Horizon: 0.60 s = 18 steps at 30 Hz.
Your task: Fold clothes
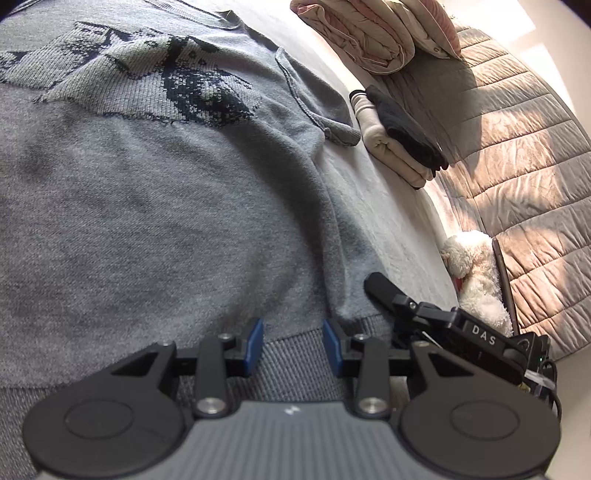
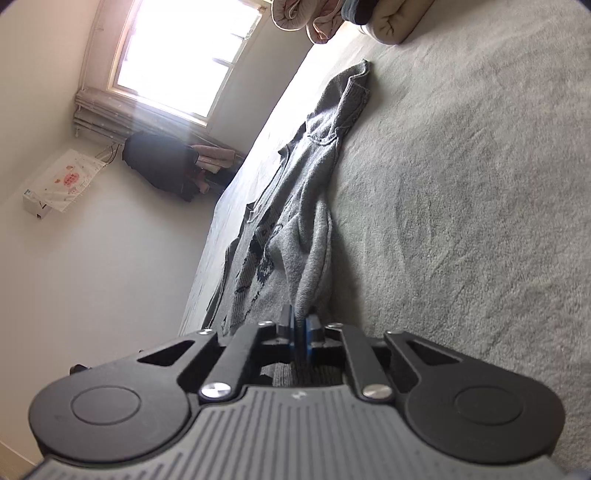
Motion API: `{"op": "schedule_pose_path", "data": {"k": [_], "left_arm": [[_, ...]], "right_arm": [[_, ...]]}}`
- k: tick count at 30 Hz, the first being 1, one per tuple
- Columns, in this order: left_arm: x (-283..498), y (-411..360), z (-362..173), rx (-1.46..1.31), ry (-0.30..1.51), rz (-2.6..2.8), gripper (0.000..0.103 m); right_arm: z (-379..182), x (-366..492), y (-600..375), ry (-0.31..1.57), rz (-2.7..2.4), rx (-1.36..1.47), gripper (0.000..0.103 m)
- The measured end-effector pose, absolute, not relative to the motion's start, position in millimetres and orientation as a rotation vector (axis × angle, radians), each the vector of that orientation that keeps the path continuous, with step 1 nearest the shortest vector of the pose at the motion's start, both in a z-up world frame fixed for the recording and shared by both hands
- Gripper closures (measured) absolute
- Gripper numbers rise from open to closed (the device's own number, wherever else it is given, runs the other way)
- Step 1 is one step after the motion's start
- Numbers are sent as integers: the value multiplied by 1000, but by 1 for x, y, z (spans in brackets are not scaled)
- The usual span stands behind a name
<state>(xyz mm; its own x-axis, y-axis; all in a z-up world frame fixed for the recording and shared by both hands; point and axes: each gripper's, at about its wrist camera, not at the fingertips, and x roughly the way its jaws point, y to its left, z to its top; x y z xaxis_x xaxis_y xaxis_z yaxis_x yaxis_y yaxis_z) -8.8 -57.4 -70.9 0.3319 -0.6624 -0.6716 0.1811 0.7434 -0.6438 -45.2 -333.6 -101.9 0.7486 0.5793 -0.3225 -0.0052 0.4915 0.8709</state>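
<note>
Your right hand-held gripper (image 2: 301, 332) is clamped on the sweater (image 2: 295, 206) hem on the bed (image 2: 461, 221); its length runs toward upper frame. Left hand-held gripper (image 1: 293, 347) stands apart over that hem.

A: Where does the left wrist view sit?
B: Low and close over the sweater (image 1: 147, 192), facing along the bed (image 1: 388, 206) toward the folded pile (image 1: 399, 136) and quilt (image 1: 517, 155). The right gripper (image 1: 380, 291) shows at its lower right.
A: And the right wrist view?
B: Rolled sideways, nearly level with the bed (image 2: 461, 221), looking along the sweater (image 2: 303, 221) toward the window (image 2: 184, 55).
A: Shared?
B: The sweater, bed and pile (image 2: 391, 22).
</note>
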Motion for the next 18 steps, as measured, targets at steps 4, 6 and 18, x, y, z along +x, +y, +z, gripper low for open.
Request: {"op": "schedule_pose_path", "data": {"k": [4, 6, 18], "left_arm": [[-17, -57, -66, -456, 1098, -578, 65], [-24, -50, -62, -436, 1089, -560, 63], [-85, 72, -30, -321, 961, -137, 49]], "right_arm": [[-86, -66, -350, 606, 321, 996, 96], [-79, -76, -361, 582, 283, 988, 97], [-97, -82, -369, 691, 217, 952, 83]]}}
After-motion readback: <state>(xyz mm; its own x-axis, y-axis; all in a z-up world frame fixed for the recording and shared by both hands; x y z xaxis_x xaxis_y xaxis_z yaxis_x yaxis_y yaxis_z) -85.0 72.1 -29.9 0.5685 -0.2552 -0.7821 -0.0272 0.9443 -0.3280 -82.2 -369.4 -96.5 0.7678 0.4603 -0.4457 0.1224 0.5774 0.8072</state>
